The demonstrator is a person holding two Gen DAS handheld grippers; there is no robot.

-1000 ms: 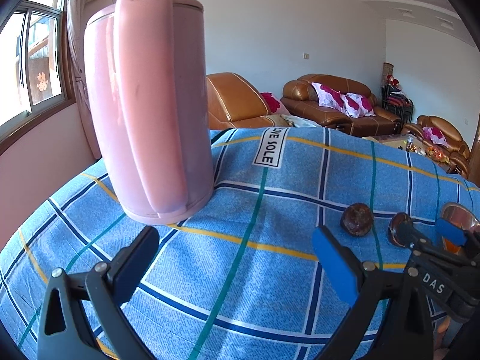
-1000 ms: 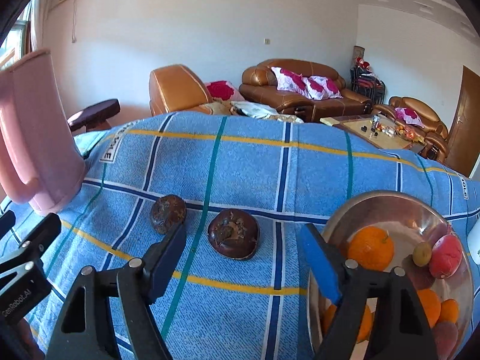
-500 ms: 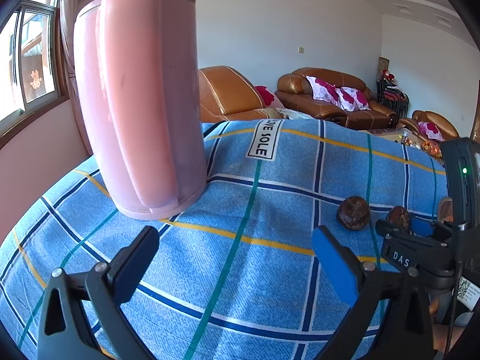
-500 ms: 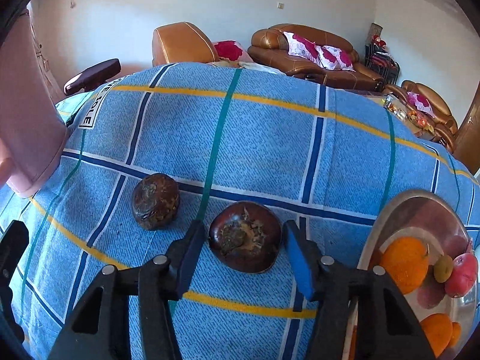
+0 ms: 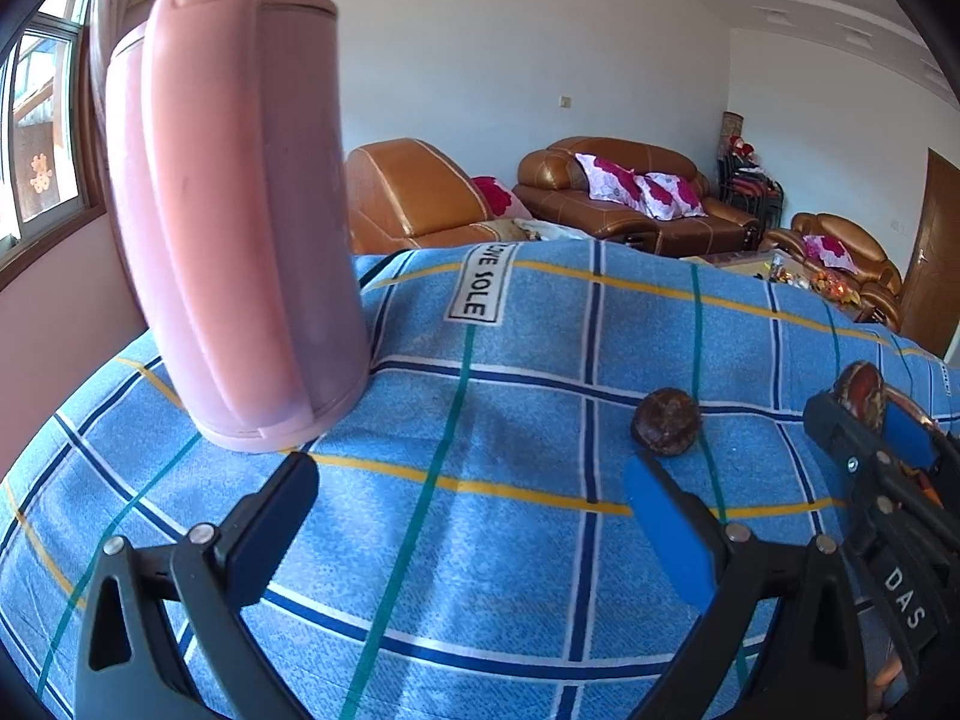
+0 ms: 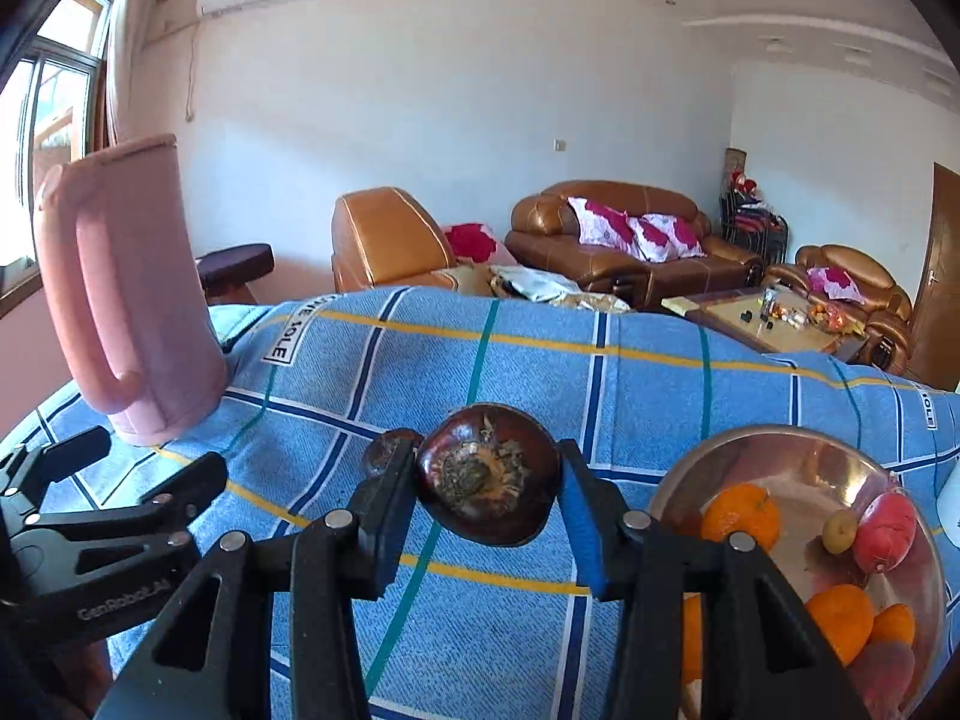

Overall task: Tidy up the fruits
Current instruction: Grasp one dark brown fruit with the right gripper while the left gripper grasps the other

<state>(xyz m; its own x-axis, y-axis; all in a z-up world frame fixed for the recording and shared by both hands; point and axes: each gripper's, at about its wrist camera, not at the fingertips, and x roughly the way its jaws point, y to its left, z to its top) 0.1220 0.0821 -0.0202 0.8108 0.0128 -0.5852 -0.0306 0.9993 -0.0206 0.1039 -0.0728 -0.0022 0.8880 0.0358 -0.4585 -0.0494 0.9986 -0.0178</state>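
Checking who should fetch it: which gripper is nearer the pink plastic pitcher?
Left. The left gripper hangs open just before the pink plastic pitcher; the right gripper is farther off.

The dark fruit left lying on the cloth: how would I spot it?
Start at the tall pink jug on the blue checked cloth, then look right, past the green stripe. There lies a small dark brown fruit, alone on the cloth. Its twin is off the cloth, clamped in the right gripper; the bowl's fruits are orange and red.
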